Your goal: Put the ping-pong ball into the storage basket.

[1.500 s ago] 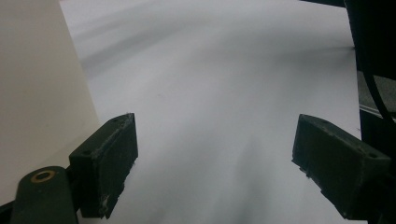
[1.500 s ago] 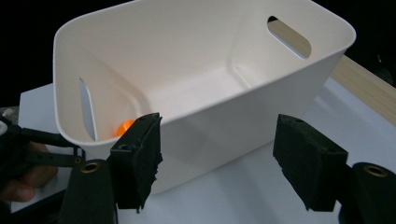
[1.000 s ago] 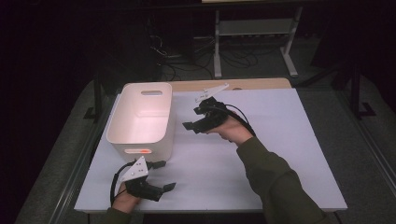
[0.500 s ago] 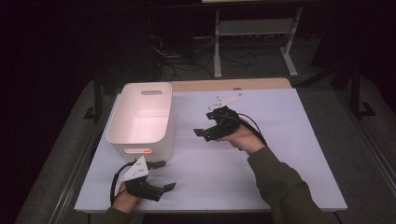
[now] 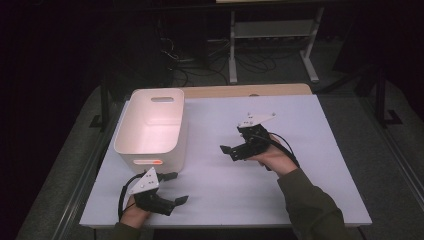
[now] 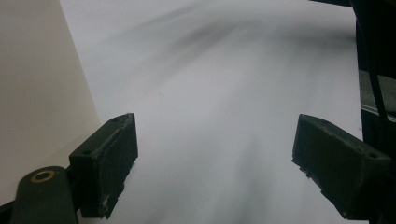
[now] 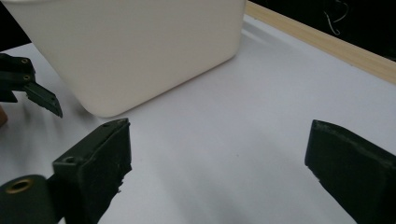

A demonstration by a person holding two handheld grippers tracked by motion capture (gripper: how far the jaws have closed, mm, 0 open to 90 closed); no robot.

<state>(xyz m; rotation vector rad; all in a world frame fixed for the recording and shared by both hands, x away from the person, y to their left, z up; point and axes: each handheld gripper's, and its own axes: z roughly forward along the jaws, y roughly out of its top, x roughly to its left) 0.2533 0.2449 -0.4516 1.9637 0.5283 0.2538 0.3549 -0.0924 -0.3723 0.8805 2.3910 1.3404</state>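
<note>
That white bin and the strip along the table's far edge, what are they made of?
The white bin looks like moulded plastic: smooth matte walls, rounded corners and a cut-out handle slot. The strip along the far edge looks like light wood or a wood-look board, tan against the table's pale matte top; the grain is too faint to be sure.

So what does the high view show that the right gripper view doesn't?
The high view alone takes in the bin's open top, its bare inside, both hands and the right claw from outside. The right gripper view alone shows its claw standing wide open with nothing between. Both share the white bin, the table and the left claw.
</note>
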